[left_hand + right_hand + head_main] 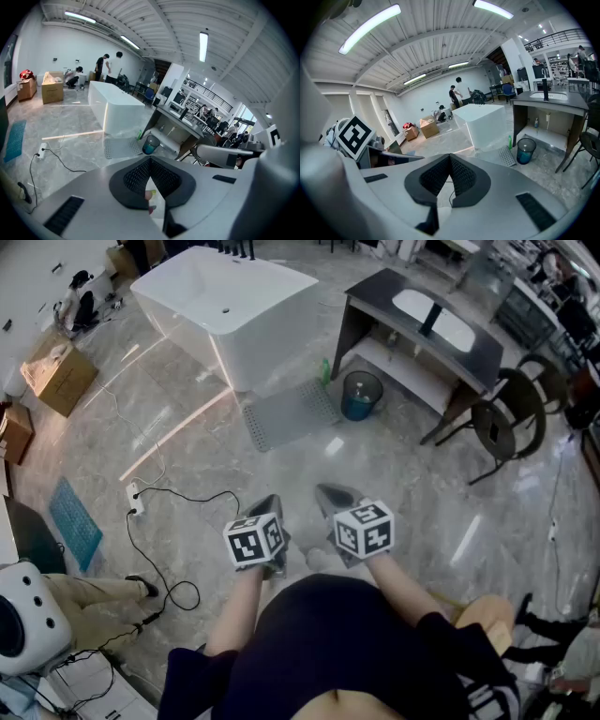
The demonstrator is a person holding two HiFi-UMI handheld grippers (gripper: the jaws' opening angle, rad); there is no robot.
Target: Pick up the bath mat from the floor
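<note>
On the floor (394, 465) beside the bathtub (225, 296), the bath mat (291, 413) lies flat, well ahead of us. We hold left gripper (271, 502) and right gripper (328, 491) side by side, both closed on nothing. Only gripper views show people (103, 65) beyond the bathtub.

Head view steeply down, gripper views toward shared bathtub (225, 313)

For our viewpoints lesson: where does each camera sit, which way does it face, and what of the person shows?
Head view: on the head, facing steeply down at the floor; torso, left gripper, right gripper.
Left gripper view: on that gripper, facing the bath mat; its shut jaws.
Right gripper view: on that gripper, facing the bathtub; shut jaws, left marker cube.
All share: bath mat, bathtub.
</note>
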